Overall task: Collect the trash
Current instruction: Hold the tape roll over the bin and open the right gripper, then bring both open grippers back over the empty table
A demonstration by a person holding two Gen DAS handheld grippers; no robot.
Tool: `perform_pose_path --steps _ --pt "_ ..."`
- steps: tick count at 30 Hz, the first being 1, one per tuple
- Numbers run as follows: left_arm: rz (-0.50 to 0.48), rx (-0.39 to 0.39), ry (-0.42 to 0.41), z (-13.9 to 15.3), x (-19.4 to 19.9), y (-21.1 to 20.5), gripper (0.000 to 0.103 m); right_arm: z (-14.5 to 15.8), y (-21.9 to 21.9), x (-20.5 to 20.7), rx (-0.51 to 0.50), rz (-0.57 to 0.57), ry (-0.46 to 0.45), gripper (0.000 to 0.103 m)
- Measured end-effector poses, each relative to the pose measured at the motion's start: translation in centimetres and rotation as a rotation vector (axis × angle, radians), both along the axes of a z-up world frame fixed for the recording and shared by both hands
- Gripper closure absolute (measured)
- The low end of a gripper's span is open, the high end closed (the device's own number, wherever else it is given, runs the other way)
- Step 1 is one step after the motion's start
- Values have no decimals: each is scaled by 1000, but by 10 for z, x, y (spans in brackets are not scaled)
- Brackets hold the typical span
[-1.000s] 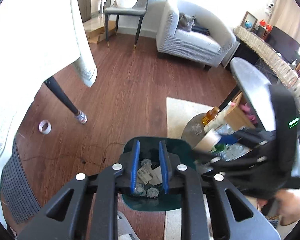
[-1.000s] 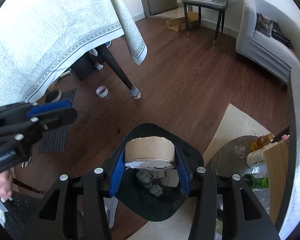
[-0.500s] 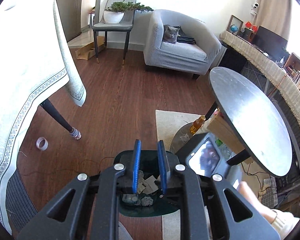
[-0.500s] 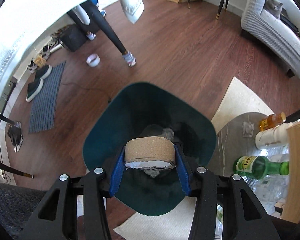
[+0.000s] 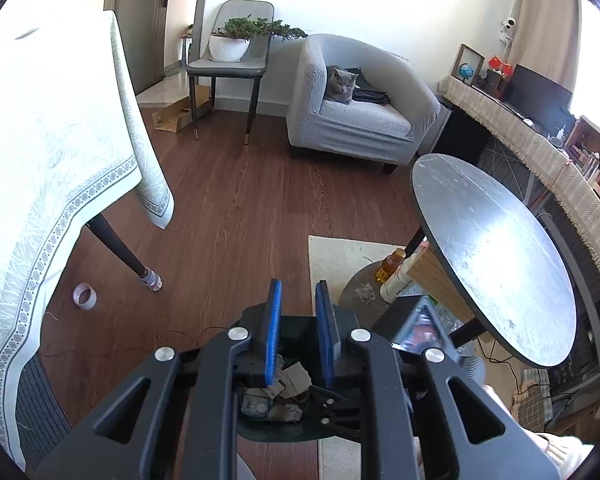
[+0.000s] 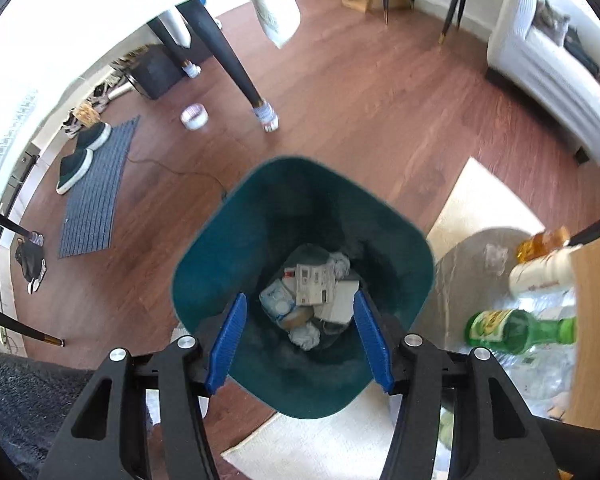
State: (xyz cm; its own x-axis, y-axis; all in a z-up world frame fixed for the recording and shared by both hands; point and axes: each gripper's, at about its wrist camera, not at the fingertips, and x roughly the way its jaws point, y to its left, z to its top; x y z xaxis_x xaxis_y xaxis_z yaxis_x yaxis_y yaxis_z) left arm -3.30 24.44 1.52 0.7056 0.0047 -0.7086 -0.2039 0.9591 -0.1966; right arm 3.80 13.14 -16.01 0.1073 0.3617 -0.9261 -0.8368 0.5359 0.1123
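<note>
A dark green trash bin (image 6: 228,236) stands on the wood floor and holds crumpled paper, cartons and a brown tape roll (image 6: 296,320). My right gripper (image 6: 300,340) is open and empty right above the bin's mouth. My left gripper (image 5: 298,340) hangs higher above the same bin (image 5: 260,432), its blue pads a narrow gap apart with nothing between them. A roll of tape (image 5: 85,297) lies on the floor by the table leg; it also shows in the right wrist view (image 6: 194,117).
A clothed table (image 5: 40,160) is at the left, a round dark table (image 5: 488,256) at the right. Below it are a green bottle (image 6: 516,330), an amber bottle (image 6: 544,242) and a white cup (image 6: 540,276). An armchair with a cat (image 5: 342,84) stands behind.
My right gripper opened and the brown tape roll dropped into the bin. The left gripper rose and tilted up toward the room.
</note>
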Motion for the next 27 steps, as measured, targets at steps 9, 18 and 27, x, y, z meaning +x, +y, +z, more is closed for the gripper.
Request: perform_pose_path --steps 9,18,27 --pt "-56 -33 -100 17 -9 -22 69 79 -32 -7 165 -22 -120 53" --pt "-21 35 -111 28 -20 -49 46 142 -105 7 281 -160 -238 54" --pt "-4 130 -100 16 -21 -79 18 184 -199 22 370 -333 -317 41"
